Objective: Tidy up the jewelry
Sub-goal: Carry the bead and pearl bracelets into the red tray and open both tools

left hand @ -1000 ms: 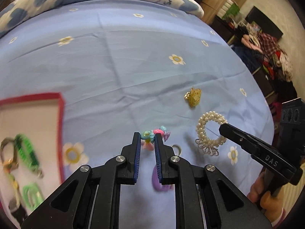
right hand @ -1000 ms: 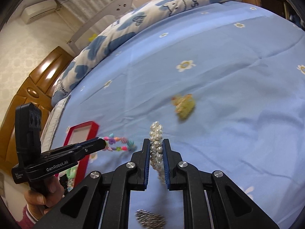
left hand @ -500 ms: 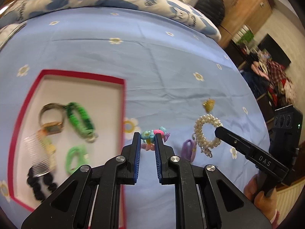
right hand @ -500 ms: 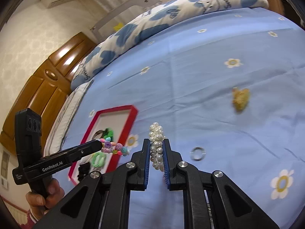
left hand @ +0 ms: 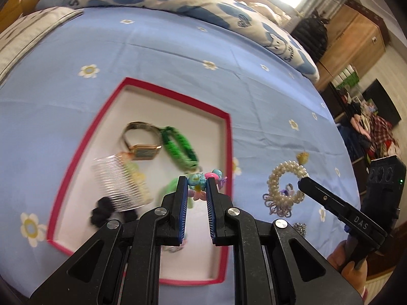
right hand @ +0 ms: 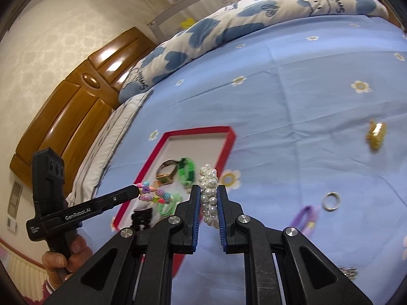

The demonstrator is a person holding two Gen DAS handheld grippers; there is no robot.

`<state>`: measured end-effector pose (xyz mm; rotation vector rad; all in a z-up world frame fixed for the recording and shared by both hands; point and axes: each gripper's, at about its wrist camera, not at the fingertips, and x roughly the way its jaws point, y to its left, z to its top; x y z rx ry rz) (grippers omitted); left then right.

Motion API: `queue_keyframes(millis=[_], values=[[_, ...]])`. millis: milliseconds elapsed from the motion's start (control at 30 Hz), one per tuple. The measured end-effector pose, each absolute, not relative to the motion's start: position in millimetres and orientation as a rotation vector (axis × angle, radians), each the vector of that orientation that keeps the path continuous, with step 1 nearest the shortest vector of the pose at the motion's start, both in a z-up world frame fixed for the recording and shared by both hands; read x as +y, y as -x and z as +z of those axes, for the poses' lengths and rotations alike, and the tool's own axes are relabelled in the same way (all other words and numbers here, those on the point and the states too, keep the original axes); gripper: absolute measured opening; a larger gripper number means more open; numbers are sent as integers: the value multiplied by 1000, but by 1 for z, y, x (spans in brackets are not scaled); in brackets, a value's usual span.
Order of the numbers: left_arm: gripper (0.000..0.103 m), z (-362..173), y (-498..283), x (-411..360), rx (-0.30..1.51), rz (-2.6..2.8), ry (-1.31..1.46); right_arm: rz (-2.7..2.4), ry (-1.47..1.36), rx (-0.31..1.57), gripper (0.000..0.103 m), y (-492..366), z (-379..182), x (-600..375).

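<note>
Both tongs clamped: left gripper has its jaws pinched on a colourful bead bracelet, right gripper has its jaws pinched on a pearl bracelet. Both loads hang in the air above the blue flowered bedsheet. Target looks to be the red-rimmed tray, white floor, already holding a gold watch, a green braided bracelet, a clear coil band and a black scrunchie. Key relation, left wrist view: bead bracelet sits over the tray's right rim, white floor opening from 9 to 12 o'clock of the fingertips; the tray's long axis runs roughly 6 to 12 o'clock. Free floor lies along the right rim, near 6 o'clock. Right wrist view: tray at 10 to 11 o'clock of the pearl bracelet, its near rim just beyond the fingertips, pearls over the sheet, not yet over the floor. Judgement: left hand is nearer and can let go first after a small shift toward 9 o'clock; right hand needs further travel toward 10 o'clock. Loose on the sheet, well apart from the tray: gold clip at 2 o'clock, silver ring and purple hair tie at 3 o'clock.
</note>
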<state>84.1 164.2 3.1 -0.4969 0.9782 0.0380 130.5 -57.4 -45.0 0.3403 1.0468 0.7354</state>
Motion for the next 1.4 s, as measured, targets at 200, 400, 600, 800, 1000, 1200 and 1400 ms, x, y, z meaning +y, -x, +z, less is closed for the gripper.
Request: queue_keyframes(millis=[200, 400, 600, 800, 1000, 1200, 1400], values=[[12, -1, -63, 183, 981, 73, 526, 800, -331, 1070, 12, -120, -47, -26], [12, -3, -39, 199, 982, 89, 558, 870, -311, 1091, 12, -107, -47, 5], [12, -11, -27, 207, 1007, 104, 571, 928, -288, 1114, 12, -95, -51, 32], [12, -29, -26, 223, 1036, 150, 596, 938, -261, 1150, 12, -95, -66, 51], [12, -45, -29, 233, 1061, 195, 598, 898, -228, 1173, 12, -107, -83, 60], [13, -55, -33, 237, 1081, 219, 600, 869, -202, 1192, 13, -116, -95, 64], [13, -57, -35, 237, 1098, 226, 587, 859, -199, 1210, 17, -120, -102, 65]])
